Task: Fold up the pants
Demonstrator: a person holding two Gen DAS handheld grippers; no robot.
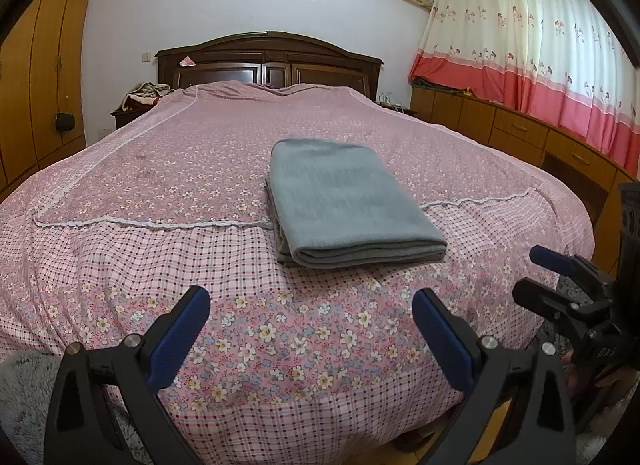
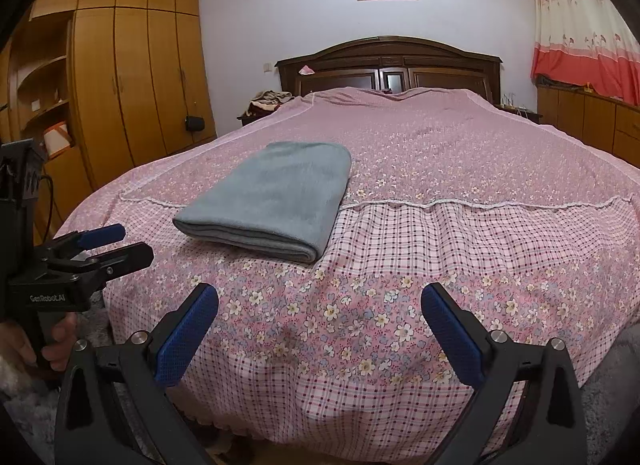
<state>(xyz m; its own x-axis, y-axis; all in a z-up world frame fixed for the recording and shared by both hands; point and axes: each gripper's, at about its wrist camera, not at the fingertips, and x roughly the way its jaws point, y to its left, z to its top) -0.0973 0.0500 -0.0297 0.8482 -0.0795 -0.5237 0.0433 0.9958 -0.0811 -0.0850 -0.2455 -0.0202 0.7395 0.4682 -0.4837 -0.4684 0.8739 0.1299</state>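
Observation:
The grey-blue pants [image 1: 344, 197] lie folded into a neat rectangle on the pink bed cover [image 1: 160, 169], its folded edge toward me. In the right wrist view the same pants [image 2: 276, 197] sit left of centre. My left gripper [image 1: 312, 301] is open, held back over the foot of the bed, nothing between its blue pads. My right gripper [image 2: 320, 297] is likewise open and empty, well short of the pants. The right gripper [image 1: 560, 285] shows at the right edge of the left wrist view, and the left gripper [image 2: 100, 249] at the left edge of the right wrist view.
A dark wooden headboard [image 1: 268, 59] stands at the far end. An orange wardrobe [image 2: 132, 77] fills the left wall, and low cabinets [image 1: 520, 125] under red-and-white curtains [image 1: 540, 49] run along the right. A cluttered nightstand [image 1: 136, 101] sits beside the bed. A person's hand [image 2: 24, 341] holds the left gripper's handle.

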